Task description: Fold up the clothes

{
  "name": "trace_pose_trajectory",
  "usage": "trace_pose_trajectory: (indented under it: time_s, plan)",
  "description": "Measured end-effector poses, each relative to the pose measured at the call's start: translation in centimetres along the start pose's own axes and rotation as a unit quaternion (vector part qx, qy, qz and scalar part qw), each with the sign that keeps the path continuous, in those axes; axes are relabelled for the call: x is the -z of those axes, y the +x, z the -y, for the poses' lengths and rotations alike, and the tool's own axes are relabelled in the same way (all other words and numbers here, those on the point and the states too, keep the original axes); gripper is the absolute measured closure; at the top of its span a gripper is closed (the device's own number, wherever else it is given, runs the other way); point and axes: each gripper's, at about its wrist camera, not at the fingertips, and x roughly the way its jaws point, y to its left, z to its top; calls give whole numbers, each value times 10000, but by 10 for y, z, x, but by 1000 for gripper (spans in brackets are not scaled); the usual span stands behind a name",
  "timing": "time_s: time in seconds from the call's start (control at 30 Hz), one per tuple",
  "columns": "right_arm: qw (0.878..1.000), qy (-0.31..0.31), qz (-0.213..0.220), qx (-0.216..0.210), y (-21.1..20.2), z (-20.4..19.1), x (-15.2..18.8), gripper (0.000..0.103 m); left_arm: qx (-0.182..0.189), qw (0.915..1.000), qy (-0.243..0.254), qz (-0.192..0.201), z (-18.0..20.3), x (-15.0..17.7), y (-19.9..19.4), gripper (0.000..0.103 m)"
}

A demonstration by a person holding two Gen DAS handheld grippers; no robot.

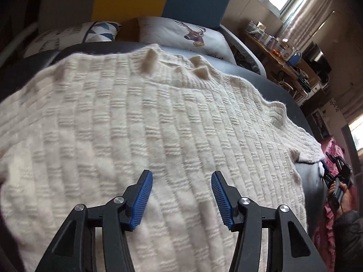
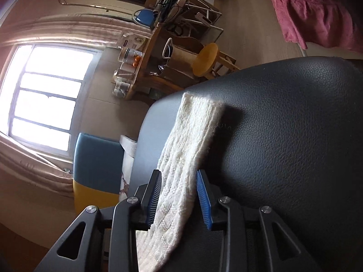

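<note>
- Sweater (image 1: 140,122): we see cream knit spread flat on dark leather seat (image 2: 283,136), collar toward the deer pillow (image 1: 188,36), one sleeve (image 2: 192,140) stretched away from the body.
- Left tool (image 1: 181,179): wide open over the hem side, holding nothing.
- Right tool (image 2: 179,176): part open, straddling the sleeve, not pinching.
- Risk: if we close on one knit layer, the sleeve may stretch or slide off the slick seat.
</note>
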Motion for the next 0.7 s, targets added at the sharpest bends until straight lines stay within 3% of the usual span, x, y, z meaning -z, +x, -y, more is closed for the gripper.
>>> trace_pose_trajectory:
  time_s: [0.1,0.13,0.17,0.27,0.33,0.47,0.57,0.6,0.7]
  plan:
    - [9948,-748,149,673,-11,-25,12,69,-45,9995,-83,318,-17,-3,-27,48]
    - [9850,-1359,278,1027,-16,-45,18,68,-50,9991,-60,405,-21,-7,-33,48]
    - [9754,-1919,248,1059,-17,-66,26,68,-100,9989,5,465,-22,-12,-34,48]
    - [9456,-3203,-441,358,1,-138,70,68,-214,9982,148,545,-25,-28,-29,48]
    - [9156,-3883,-1009,-251,21,-188,113,68,-193,9977,232,610,-23,-39,-24,49]
    - [8322,-4950,-2174,-1233,69,-273,224,68,-172,9964,446,699,-14,-61,-10,49]
    - [7796,-5467,-2711,-1409,98,-306,299,68,186,9978,294,566,-18,-80,0,56]
    - [7665,-5574,-2859,-1419,109,-315,319,68,479,9975,219,471,-19,-87,3,56]
    - [7701,-5573,-2905,-1091,137,-321,340,68,1273,9917,-39,177,-16,-115,17,57]
